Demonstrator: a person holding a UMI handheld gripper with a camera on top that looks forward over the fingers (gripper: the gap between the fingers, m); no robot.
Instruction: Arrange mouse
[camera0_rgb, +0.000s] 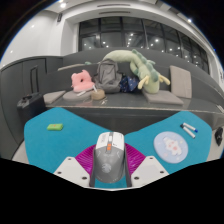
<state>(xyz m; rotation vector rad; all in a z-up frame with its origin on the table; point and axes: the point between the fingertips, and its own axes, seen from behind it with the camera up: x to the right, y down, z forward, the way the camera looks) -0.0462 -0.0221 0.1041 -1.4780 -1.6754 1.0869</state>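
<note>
A grey computer mouse (110, 158) with an orange scroll wheel sits between my two fingers, its nose pointing away from me. Both magenta pads press against its sides, so my gripper (110, 168) is shut on the mouse. It is over the near edge of a teal mat (75, 140) on the table; I cannot tell whether it rests on the mat or is lifted.
On the teal mat lie a small green object (55, 127) to the left, a white round object (173, 147) to the right and a small blue-white item (188, 127) beyond it. A sofa (180, 85) with plush toys (135, 70) stands behind the table.
</note>
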